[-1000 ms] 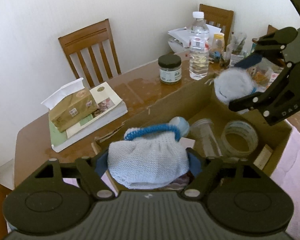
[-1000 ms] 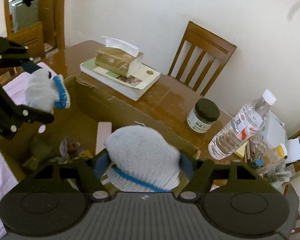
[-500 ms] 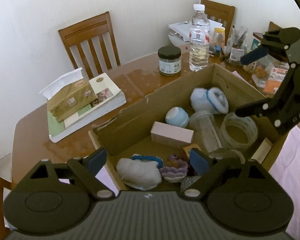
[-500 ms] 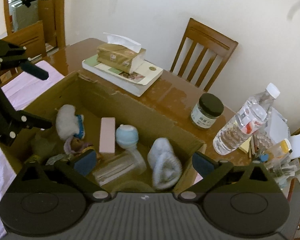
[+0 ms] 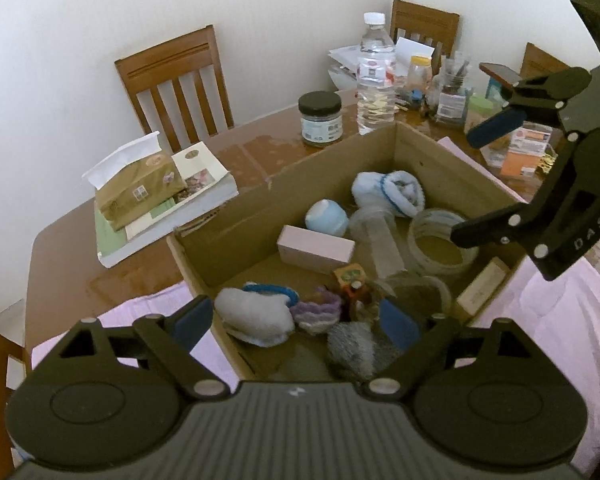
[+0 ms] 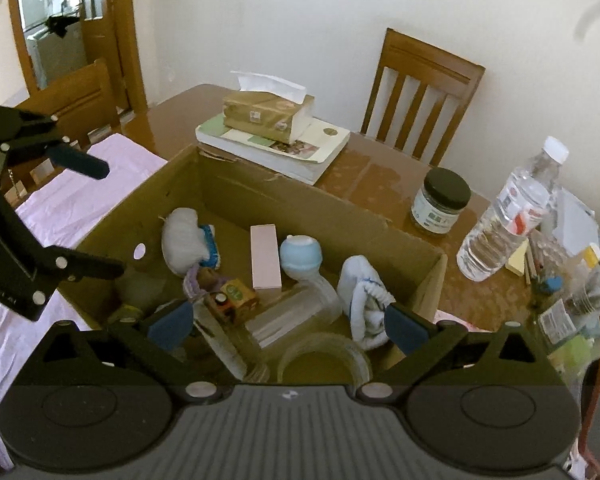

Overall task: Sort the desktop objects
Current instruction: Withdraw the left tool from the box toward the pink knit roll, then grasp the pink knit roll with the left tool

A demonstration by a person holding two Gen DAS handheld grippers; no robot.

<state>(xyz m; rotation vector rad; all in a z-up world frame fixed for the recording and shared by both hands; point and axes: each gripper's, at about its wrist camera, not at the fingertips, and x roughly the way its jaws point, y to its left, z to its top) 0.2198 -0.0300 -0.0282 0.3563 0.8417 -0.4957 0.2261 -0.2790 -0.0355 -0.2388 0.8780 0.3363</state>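
Note:
An open cardboard box [image 5: 452,168] [image 6: 260,196] sits on the wooden table. Two white knitted gloves with blue cuffs lie inside it. One glove [image 5: 256,316] [image 6: 184,240] rests at the box's near-left end, just below my left gripper [image 5: 296,320] [image 6: 108,220]. The other glove [image 5: 388,192] [image 6: 364,296] lies at the opposite end, under my right gripper [image 6: 288,326] [image 5: 476,182]. Both grippers hang open above the box with nothing between their fingers. A pink carton [image 5: 316,248], a pale blue ball [image 5: 326,218] and a clear jar [image 6: 296,312] also lie inside.
A tissue box [image 5: 140,188] sits on a book at the table's left. A dark-lidded jar [image 5: 320,120] and a water bottle [image 5: 376,76] stand behind the box, with cluttered stationery [image 5: 448,84] further right. Wooden chairs [image 5: 176,80] line the wall. Pink cloth [image 6: 68,200] lies beside the box.
Both grippers opened and let go of their gloves, which dropped into the box. Both then drew back a little, bringing more of the box into view.

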